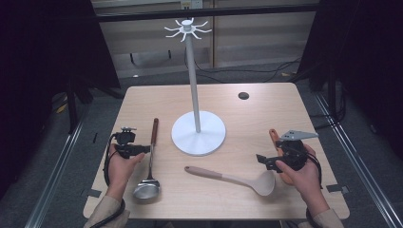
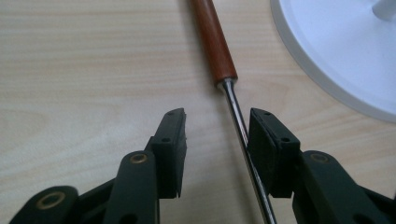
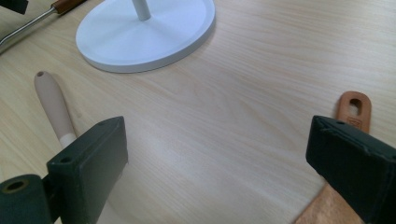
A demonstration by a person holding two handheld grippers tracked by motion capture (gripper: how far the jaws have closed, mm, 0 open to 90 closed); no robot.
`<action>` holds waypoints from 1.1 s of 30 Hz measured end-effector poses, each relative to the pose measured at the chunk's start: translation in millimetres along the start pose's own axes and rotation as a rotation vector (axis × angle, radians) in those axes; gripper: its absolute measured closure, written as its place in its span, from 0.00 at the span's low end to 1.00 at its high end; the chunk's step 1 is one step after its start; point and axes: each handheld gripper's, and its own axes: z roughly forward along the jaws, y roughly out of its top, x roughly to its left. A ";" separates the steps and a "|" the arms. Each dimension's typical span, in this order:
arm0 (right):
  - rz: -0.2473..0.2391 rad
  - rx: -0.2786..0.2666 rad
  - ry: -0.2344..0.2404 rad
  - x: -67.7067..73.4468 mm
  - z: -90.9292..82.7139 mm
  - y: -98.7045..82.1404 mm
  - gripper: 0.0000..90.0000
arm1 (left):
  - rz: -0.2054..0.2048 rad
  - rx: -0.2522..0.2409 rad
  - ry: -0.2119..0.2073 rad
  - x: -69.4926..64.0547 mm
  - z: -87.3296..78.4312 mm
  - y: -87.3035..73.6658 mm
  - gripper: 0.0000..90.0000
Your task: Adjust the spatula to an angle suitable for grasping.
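A metal ladle (image 1: 150, 164) with a red-brown wooden handle (image 2: 214, 46) lies on the left of the table, bowl toward the person. My left gripper (image 1: 145, 149) sits over its shaft, jaws open; in the left gripper view (image 2: 217, 122) the steel shaft runs between the pads, close to the right-hand pad. A beige spoon (image 1: 228, 177) lies at front centre. My right gripper (image 1: 261, 160) hovers open by the spoon's bowl, jaws wide (image 3: 219, 135) with nothing between them. An orange-brown utensil (image 3: 355, 108) lies partly under the right hand.
A white hook stand (image 1: 193, 85) rises from its round base (image 1: 209, 142) at the table's middle, with hooks at the top. A small dark hole (image 1: 243, 96) sits at the back right. The table's (image 1: 142, 102) front edge is near both hands.
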 end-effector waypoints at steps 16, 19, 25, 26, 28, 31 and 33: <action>-0.008 0.010 0.018 1.6 5.5 2.3 0.06 | 0.056 0.089 -0.003 -17.5 9.6 -2.1 0.74; -0.001 0.012 0.013 1.3 4.0 1.2 0.06 | 0.050 0.101 0.003 -18.6 11.2 -1.4 0.74; 0.014 0.015 0.002 -3.3 -0.7 -4.5 0.06 | 0.041 0.115 0.016 -22.9 11.6 -1.1 0.78; 0.017 0.012 0.003 -3.8 -1.8 -4.7 0.06 | 0.042 0.119 0.013 -23.2 11.7 -1.4 0.78; 0.020 0.009 -0.001 -4.4 -3.4 -5.1 0.06 | 0.042 0.121 0.011 -23.1 11.9 -3.7 0.78; 0.018 0.005 -0.003 -5.3 -4.9 -5.2 0.06 | 0.026 0.117 0.005 -22.9 12.3 -5.7 0.78; 0.022 0.003 -0.002 -5.6 -4.5 -5.1 0.06 | 0.027 0.123 -0.004 -21.8 12.0 -6.9 0.79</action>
